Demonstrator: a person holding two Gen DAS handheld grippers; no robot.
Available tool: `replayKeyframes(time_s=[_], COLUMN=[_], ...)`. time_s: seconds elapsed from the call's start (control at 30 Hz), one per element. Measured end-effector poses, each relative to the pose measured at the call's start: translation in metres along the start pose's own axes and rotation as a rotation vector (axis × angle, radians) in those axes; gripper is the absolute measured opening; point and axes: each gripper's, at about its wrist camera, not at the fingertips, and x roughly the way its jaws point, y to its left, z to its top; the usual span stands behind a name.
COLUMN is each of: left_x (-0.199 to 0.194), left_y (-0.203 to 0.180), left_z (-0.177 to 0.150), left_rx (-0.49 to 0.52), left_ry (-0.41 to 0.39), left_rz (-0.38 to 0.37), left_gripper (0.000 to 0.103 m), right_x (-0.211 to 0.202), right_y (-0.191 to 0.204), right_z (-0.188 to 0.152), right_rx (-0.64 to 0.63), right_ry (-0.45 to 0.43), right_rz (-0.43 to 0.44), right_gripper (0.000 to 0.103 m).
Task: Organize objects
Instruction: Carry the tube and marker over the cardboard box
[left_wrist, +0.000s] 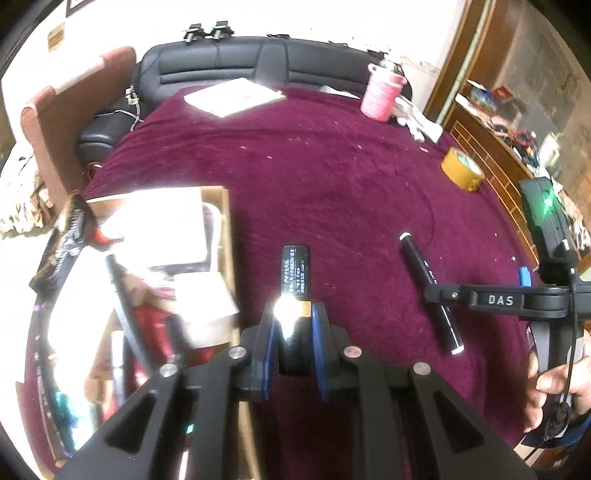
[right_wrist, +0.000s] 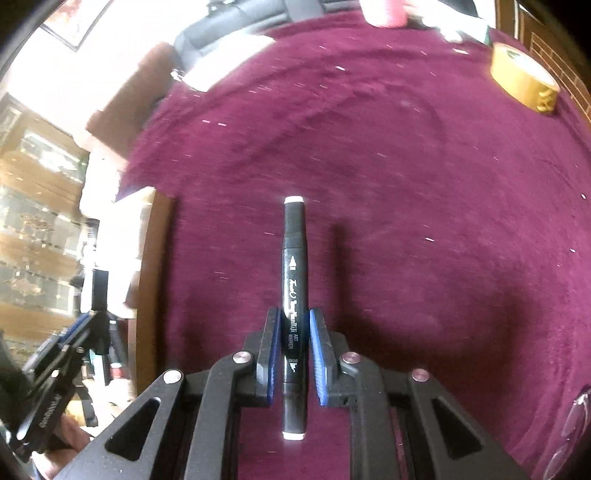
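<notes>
In the left wrist view my left gripper (left_wrist: 293, 325) is shut on a short black stick (left_wrist: 294, 271) with white print and an orange band, held above the maroon cloth (left_wrist: 314, 177). At the right of that view my right gripper (left_wrist: 439, 295) grips a black marker (left_wrist: 417, 258) with white ends. In the right wrist view the art marker (right_wrist: 294, 258) runs lengthwise between the blue pads of my right gripper (right_wrist: 294, 332), which is shut on it. My left gripper (right_wrist: 96, 314) shows at the lower left with the black stick (right_wrist: 99, 286).
An open cardboard box (left_wrist: 225, 236) with mixed items sits at the left, its brown wall (right_wrist: 157, 258) close to the right gripper. A yellow tape roll (left_wrist: 462, 169) (right_wrist: 524, 83), a pink cup (left_wrist: 382, 94), white papers (left_wrist: 234, 96) and a black sofa (left_wrist: 258, 61) lie farther off.
</notes>
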Motion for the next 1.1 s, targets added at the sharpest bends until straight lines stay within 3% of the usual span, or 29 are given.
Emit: replayKeyframes(time_s=[0.47,0.83,1.1], left_x=[-0.062,-0.075,-0.069], left_y=[0.082,0.133,0.146], left_z=[-0.028,-0.061,-0.073], left_rx=[-0.167,-0.251,-0.255], left_ry=[-0.068,-0.046,-0.015], left_rz=[0.089,0.132,0.129], left_gripper=[0.017,0.017,0.017], right_x=[0.004,0.036,0.056], right_y=[0.107,0.175,0.214], right_z=[-0.007,-0.044,-0.067], right_rx=[-0.108,-0.211,-0.32], right_ry=[0.047,0.136,0.156], right_rz=[0.212,0.278,0.248], right_gripper=[0.018,0.018,0.018])
